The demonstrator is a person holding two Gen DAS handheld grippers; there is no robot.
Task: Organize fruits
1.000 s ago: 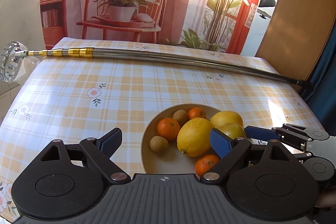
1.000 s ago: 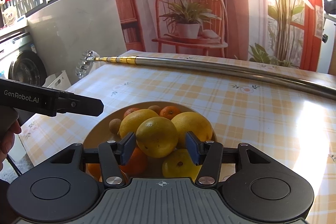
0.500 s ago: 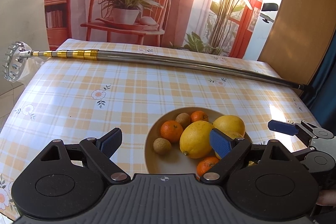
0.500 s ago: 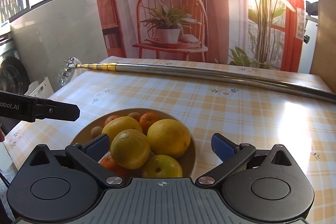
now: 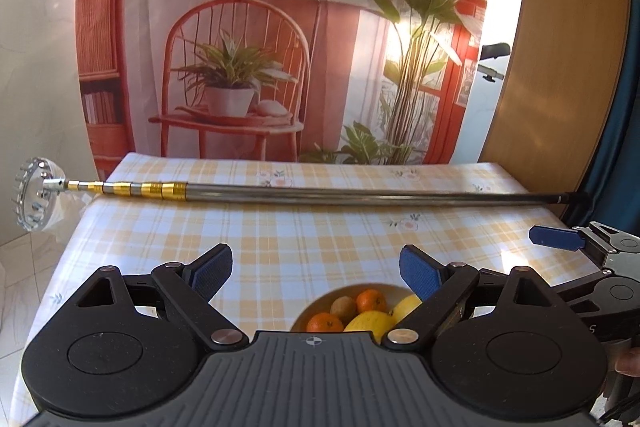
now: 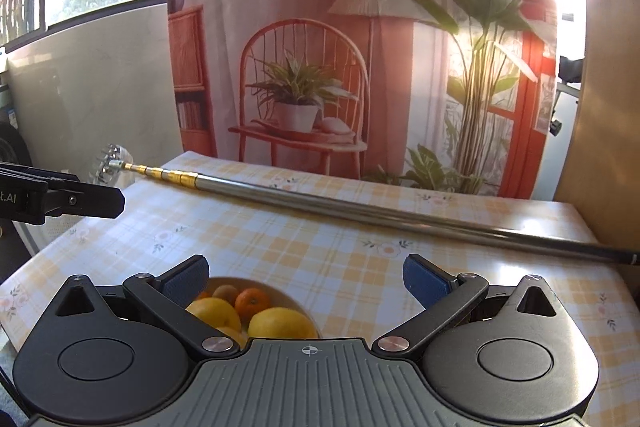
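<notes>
A cream bowl (image 5: 304, 315) sits on the checked tablecloth, low in both wrist views and partly hidden behind the gripper bodies. It holds lemons (image 6: 280, 323), mandarins (image 5: 325, 322) and a brown kiwi (image 5: 343, 305). My left gripper (image 5: 316, 267) is open and empty, hanging above and short of the bowl. My right gripper (image 6: 306, 277) is also open and empty, with the bowl (image 6: 298, 307) below its left finger. In the left wrist view a blue finger (image 5: 554, 239) of the right gripper shows at the right edge.
A long telescopic metal pole (image 5: 360, 193) lies across the far side of the table (image 5: 320, 223), its round head (image 5: 34, 199) overhanging the left edge. A printed backdrop hangs behind and a wooden panel (image 5: 560, 67) stands at the right.
My right gripper opened and let go of the lemon, which now lies in the bowl. Both grippers drew back and tilted up, so the bowl dropped low in view.
</notes>
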